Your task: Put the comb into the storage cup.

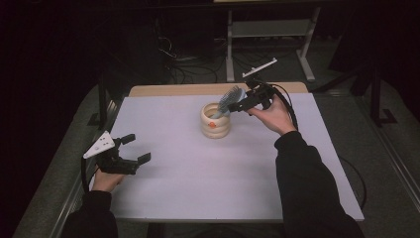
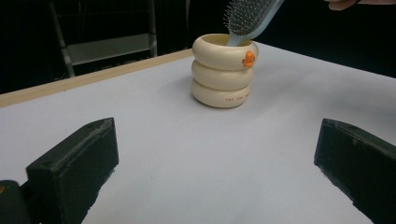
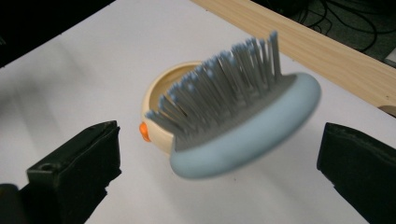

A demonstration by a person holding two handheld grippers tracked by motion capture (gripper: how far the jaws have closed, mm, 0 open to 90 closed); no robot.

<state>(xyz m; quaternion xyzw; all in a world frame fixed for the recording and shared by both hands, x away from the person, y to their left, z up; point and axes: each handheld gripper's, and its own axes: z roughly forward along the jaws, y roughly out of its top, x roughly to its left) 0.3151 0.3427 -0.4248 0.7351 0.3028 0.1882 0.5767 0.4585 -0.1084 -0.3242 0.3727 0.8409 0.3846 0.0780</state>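
Note:
A cream ringed holder with an orange dot stands near the far middle of the white table. A light blue hairbrush has its handle down inside the holder, and its bristled head leans out up and to the right. My right gripper is level with that head and open. In the right gripper view the brush head lies between the wide jaws, untouched by either, above the holder. My left gripper rests open near the table's left edge, with nothing between its jaws, and points at the holder and brush.
A bare wooden strip runs along the table's far edge. Behind it stand a metal shelf frame and floor cables. The right gripper's cable loops past the person's right hand.

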